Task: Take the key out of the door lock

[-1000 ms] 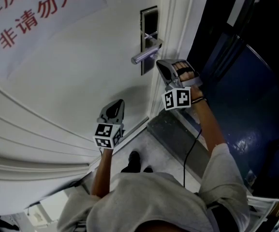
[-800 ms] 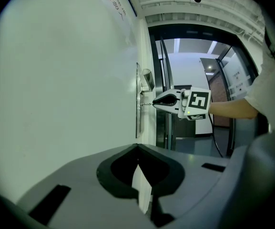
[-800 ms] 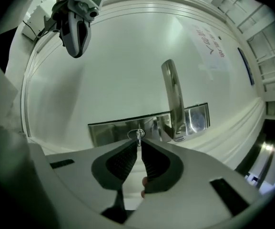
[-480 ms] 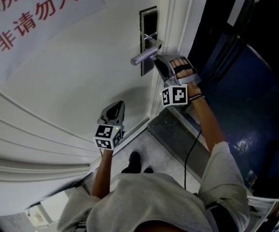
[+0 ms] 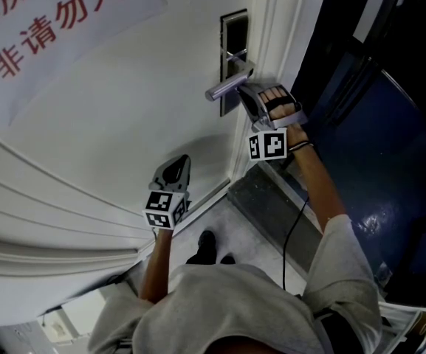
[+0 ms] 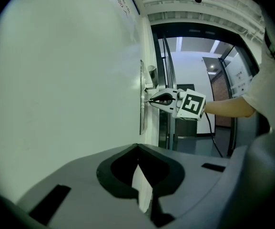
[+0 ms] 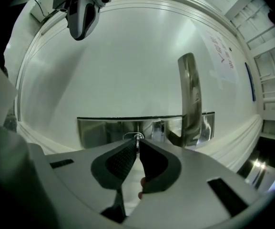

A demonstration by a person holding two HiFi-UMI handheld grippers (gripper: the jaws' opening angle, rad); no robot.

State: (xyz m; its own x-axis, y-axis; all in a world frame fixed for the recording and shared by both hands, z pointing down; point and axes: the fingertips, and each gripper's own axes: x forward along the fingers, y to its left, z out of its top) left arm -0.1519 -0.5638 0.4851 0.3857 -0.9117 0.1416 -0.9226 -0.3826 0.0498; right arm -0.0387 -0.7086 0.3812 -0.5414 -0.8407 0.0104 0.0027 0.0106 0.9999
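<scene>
I'd guess that small silver metal key is light, stiff and slick, so the right gripper jaws pinching its flat head makes sense, while the left gripper jaws sit pressed together, empty.

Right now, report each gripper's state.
Left gripper: closed, empty.
Right gripper: closed on the key in the door lock.

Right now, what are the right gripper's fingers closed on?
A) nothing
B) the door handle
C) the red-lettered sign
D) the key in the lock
D: the right gripper pinches the key at the lock plate, beside the handle.
</scene>
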